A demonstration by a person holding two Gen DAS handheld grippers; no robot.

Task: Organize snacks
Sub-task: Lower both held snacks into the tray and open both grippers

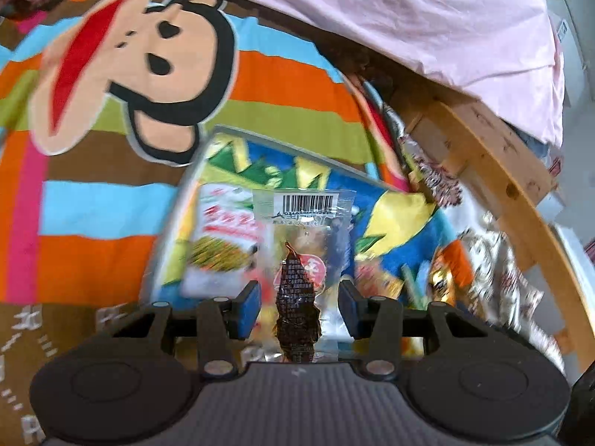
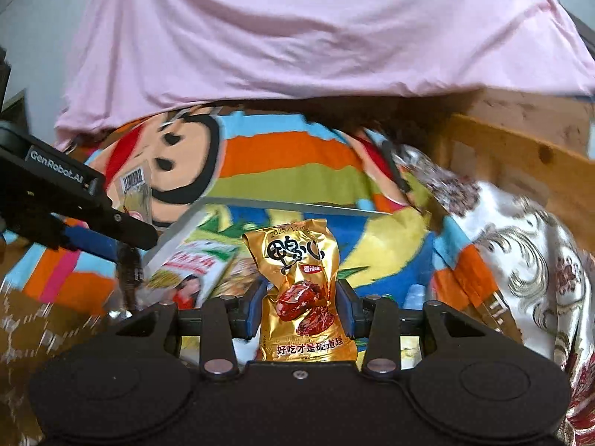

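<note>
My left tongs (image 1: 300, 299) pinch a clear packet (image 1: 302, 260); my right tongs (image 2: 301, 306) pinch a gold pouch (image 2: 303, 290), both snacks sticking out toward twelve o'clock.

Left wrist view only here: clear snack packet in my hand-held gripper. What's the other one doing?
Observer: The right hand-held gripper is shut on a gold packet, which stands upright.
Operator: Is my side visible from there?
Observer: Yes. The left hand-held gripper shows at that view's left, with the clear packet barcode end up.
Operator: What's the gold packet's print?
Observer: Black characters above pictured red-brown pieces.
</note>
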